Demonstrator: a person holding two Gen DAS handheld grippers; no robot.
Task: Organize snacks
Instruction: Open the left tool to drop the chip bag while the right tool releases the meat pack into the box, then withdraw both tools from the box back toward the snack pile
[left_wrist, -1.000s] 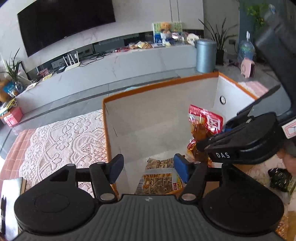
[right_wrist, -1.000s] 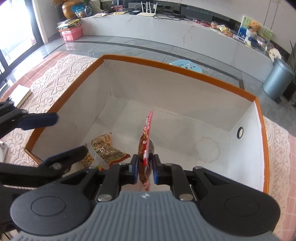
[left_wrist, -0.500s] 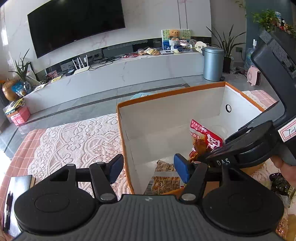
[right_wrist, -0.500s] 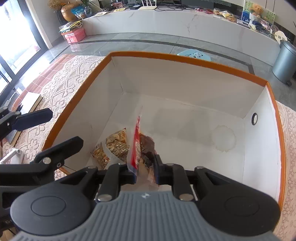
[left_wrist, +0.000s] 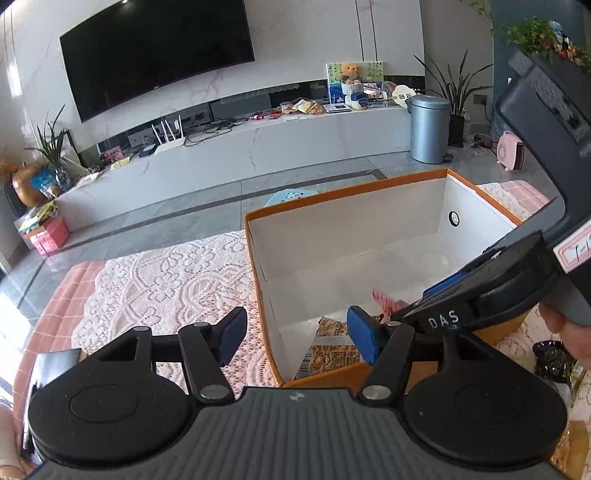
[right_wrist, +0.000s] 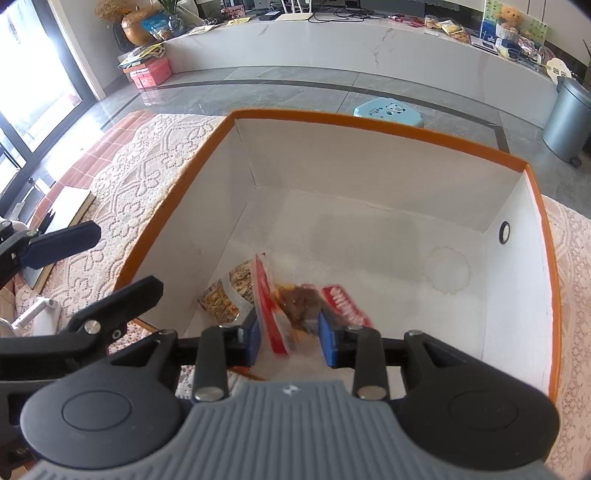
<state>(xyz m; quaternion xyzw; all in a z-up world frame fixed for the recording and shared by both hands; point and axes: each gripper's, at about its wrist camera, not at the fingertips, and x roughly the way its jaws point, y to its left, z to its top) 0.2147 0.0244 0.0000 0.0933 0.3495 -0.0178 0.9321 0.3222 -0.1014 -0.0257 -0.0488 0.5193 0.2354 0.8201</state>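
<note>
The right gripper (right_wrist: 289, 339) stands wide over the orange-rimmed white cardboard box (right_wrist: 388, 129), so the red transparent snack packet (right_wrist: 295, 301) lies inside; the left gripper (left_wrist: 297, 334) waits wide, empty.

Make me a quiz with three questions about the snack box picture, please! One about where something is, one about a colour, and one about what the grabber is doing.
1. Where is the yellow snack bag?
A. Inside the box, in its near left corner
B. On the lace tablecloth
C. On the TV shelf

2. What colour is the rim of the box?
A. Green
B. Orange
C. Purple

3. What are the fingers of the right gripper doing?
A. Squeezed flat on the red snack bag
B. Standing apart, with the red snack bag loose between them
C. Holding a cup

Answers:
1. A: the right wrist view shows it on the box floor by the left wall.
2. B: an orange edge runs all along the top of the white walls.
3. B: a gap shows on both sides of the bag, which looks blurred.
</note>
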